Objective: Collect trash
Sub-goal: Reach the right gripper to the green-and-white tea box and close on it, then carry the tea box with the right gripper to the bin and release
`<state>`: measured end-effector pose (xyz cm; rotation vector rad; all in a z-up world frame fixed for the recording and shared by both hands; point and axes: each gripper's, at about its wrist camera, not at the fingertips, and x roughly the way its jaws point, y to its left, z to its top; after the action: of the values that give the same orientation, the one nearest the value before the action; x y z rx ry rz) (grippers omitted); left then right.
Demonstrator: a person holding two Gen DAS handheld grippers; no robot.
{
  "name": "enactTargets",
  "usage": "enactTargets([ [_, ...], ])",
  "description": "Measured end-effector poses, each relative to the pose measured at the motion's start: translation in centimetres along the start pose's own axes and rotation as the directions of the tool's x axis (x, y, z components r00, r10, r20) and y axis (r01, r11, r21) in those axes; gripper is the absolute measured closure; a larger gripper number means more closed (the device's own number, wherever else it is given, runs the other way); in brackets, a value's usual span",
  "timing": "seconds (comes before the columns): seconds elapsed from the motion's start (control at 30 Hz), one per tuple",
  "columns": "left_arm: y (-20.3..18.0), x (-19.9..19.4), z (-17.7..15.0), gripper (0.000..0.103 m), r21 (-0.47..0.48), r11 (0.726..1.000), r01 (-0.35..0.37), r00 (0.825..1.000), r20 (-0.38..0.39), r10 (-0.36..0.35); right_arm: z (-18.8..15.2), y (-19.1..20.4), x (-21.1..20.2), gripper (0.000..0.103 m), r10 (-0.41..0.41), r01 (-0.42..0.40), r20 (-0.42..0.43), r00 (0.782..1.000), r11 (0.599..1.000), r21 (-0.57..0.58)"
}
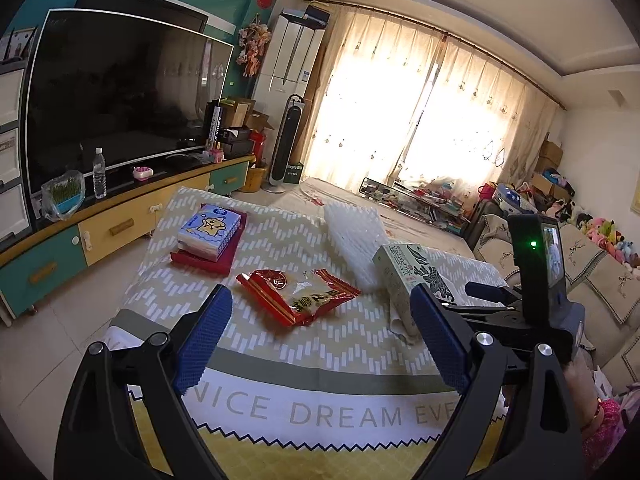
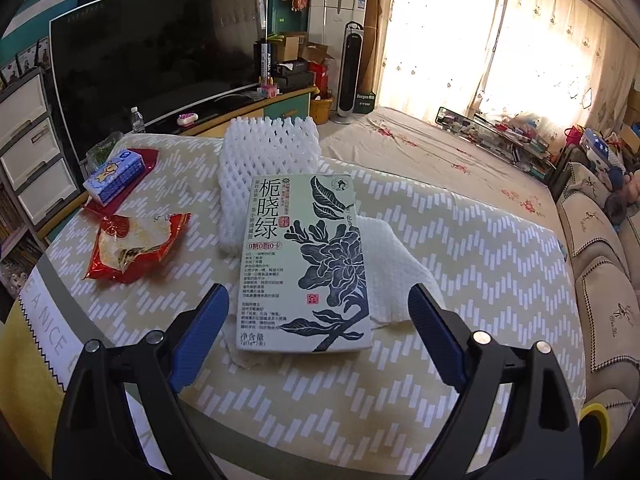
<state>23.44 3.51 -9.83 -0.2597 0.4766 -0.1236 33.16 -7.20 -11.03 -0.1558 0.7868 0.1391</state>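
Note:
A red snack wrapper (image 1: 298, 296) (image 2: 134, 246) lies on the cloth-covered table (image 1: 280, 360). A pale green tea box (image 2: 306, 262) (image 1: 412, 284) rests on a white paper towel (image 2: 400, 276), with white foam netting (image 2: 266, 160) (image 1: 356, 240) behind it. My left gripper (image 1: 320, 340) hovers open just short of the wrapper, nothing between its blue pads. My right gripper (image 2: 318, 336) is open above the near end of the tea box, not touching it; its body (image 1: 536, 280) shows at the right of the left wrist view.
A blue tissue pack (image 1: 210, 232) (image 2: 114, 176) sits on a red tray (image 1: 224, 258) at the table's far left. A TV (image 1: 120, 96) on a low cabinet (image 1: 120, 228) stands to the left, a sofa (image 2: 600, 280) to the right. A hand (image 1: 580, 384) holds the right gripper.

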Motion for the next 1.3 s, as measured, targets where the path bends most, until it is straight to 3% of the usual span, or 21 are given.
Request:
enactTargets([
  [0.27, -0.2, 0.0, -0.2, 0.014, 0.001, 1.000, 0.008, 1.000, -0.002, -0.008, 0.3, 0.9, 2.0, 0.017, -0.020, 0.020, -0.036, 0.999, 1.000, -0.010],
  [0.37, -0.2, 0.1, -0.2, 0.014, -0.001, 1.000, 0.008, 1.000, -0.007, -0.008, 0.4, 1.2, 2.6, 0.025, -0.025, 0.024, -0.042, 0.999, 1.000, -0.008],
  [0.47, -0.3, 0.3, -0.4, 0.014, 0.000, 1.000, 0.008, 1.000, -0.013, -0.008, 0.4, 1.3, 3.2, 0.025, -0.030, 0.030, -0.055, 0.998, 0.999, -0.012],
  [0.53, -0.4, 0.3, -0.4, 0.014, 0.006, 1.000, 0.006, 1.000, -0.013, -0.006, 0.3, 1.3, 3.4, 0.035, -0.028, 0.028, -0.059, 0.998, 1.000, -0.014],
  [0.6, -0.4, 0.4, -0.5, 0.014, 0.008, 1.000, 0.005, 1.000, -0.016, -0.004, 0.4, 1.4, 3.3, 0.035, -0.035, 0.034, -0.057, 0.998, 0.999, -0.010],
  [0.9, -0.7, 0.6, -0.5, 0.014, 0.022, 1.000, 0.003, 1.000, -0.024, -0.003, 0.7, 0.0, -1.8, 0.035, 0.035, -0.035, -0.007, 0.999, 0.999, 0.005],
  [1.3, -1.8, 1.0, -0.9, 0.014, 0.081, 0.997, 0.000, 1.000, -0.031, 0.002, -2.3, -5.1, -9.3, 0.035, 0.144, -0.146, 0.027, 0.989, 0.984, 0.104],
])
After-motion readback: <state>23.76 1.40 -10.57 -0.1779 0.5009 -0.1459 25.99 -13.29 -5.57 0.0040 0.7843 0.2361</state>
